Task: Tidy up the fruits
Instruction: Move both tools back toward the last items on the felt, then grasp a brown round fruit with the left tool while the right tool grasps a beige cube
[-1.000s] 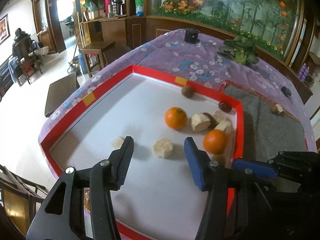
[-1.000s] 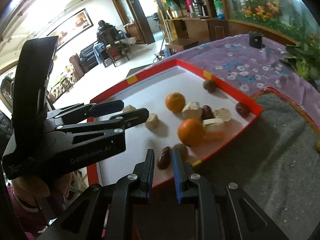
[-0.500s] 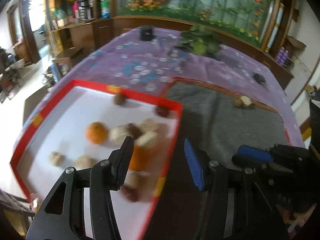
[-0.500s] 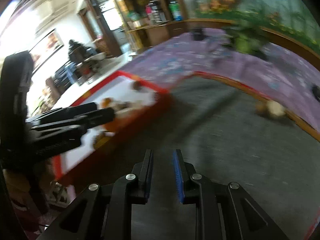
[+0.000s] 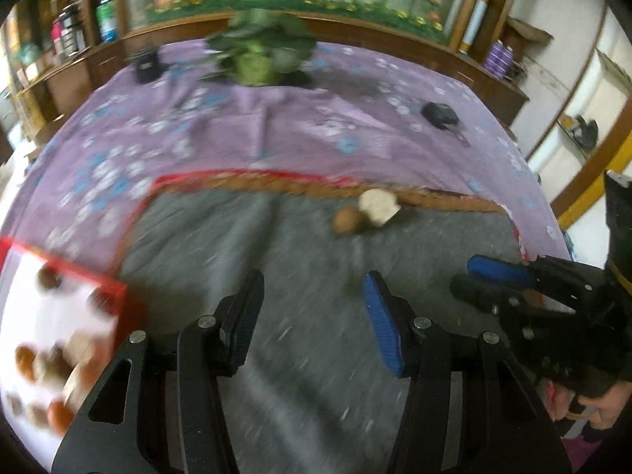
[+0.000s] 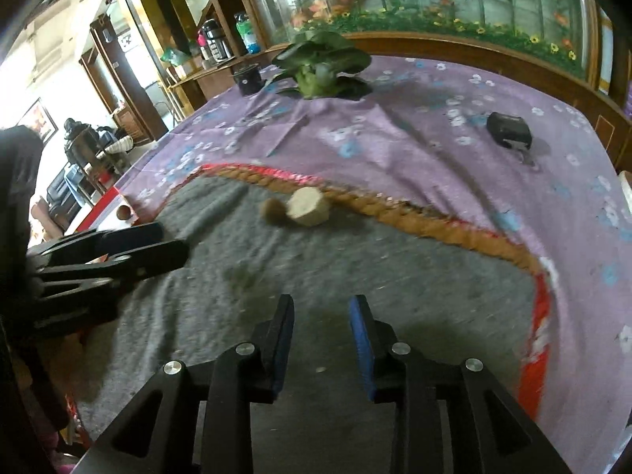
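A leafy green plant sits on the purple floral cloth; nearby lies what seems a small black pouch.

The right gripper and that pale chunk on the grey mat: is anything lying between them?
No. Only bare grey mat between the empty, opening right gripper and pale chunk, in the right wrist view.

Left gripper is all black frame — angular arms with triangular cut-outs and round silver screw heads at the pivots. One of its fingers wears a ribbed blue pad, the other a black one. Right gripper, same build: black arms, silver screws, a blue pad on one finger, dark blue showing inside the other. Low at the edge — a scrap of pink sleeve.
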`<state>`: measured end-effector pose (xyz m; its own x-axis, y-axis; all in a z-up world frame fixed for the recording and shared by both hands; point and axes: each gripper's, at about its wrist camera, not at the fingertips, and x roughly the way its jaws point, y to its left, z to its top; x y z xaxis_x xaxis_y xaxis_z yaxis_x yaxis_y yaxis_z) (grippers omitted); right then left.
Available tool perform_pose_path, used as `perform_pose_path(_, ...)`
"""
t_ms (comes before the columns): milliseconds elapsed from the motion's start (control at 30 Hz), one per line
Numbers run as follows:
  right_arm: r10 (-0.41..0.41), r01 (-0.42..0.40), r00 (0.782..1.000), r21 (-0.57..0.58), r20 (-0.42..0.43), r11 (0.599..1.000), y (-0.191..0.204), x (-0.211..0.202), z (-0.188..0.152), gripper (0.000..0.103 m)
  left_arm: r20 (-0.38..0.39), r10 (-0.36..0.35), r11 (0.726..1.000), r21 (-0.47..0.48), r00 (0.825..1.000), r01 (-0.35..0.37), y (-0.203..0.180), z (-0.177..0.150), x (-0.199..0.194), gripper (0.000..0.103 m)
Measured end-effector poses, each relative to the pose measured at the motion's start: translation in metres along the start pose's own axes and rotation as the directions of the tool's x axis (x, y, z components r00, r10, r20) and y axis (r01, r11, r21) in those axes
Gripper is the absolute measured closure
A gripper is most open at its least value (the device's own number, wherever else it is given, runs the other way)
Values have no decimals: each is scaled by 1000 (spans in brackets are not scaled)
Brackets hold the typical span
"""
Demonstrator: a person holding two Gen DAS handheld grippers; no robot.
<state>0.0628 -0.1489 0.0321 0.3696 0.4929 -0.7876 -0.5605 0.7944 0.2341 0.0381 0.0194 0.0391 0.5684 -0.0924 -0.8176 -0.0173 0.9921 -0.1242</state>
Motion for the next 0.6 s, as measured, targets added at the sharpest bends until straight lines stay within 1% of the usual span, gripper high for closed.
perform_pose_path(67,-1,1,1000,-4,2,1000,-7,-1,0,74,-6,2,1000,27,1000,-2,-7,8,13,51)
perform_pose_path(200,2,-2,1000,-4,6,1000,-16,0,4,73,-30,-29,998,53,999,31,-14,21,36,51)
perform_pose_path(300,7,-7,1000,-4,9,1000,-22,2,8,73,-31,-19,998,62,999,21,-16,25,48,51)
perform_pose_path(367,9,-9,1000,-9,7,1000,-21,4,11,73,-30,-21,998,61,999,22,-15,26,53,54)
perform_pose_path(400,9,-9,1000,-13,5,1000,-21,6,12,73,-22,-10,998,63,1000,12,-14,25,54,61)
perform_pose_path(433,9,-9,1000,-20,3,1000,-20,7,13,73,-14,9,997,73,1000,-8,-13,25,53,73)
perform_pose_path(467,10,-10,1000,-28,0,1000,-18,9,15,73,-10,18,997,79,1000,-17,-13,24,52,79)
perform_pose_path(500,10,-10,1000,-38,0,999,-15,11,17,73,-10,14,997,74,1000,-13,-10,24,51,83)
perform_pose_path(533,10,-9,1000,-47,1,999,-13,13,19,73,-14,1,998,64,1000,0,-7,24,50,83)
perform_pose_path(600,12,-12,1000,-67,3,998,-6,17,23,73,-11,-1,999,53,1000,1,-4,22,47,83)
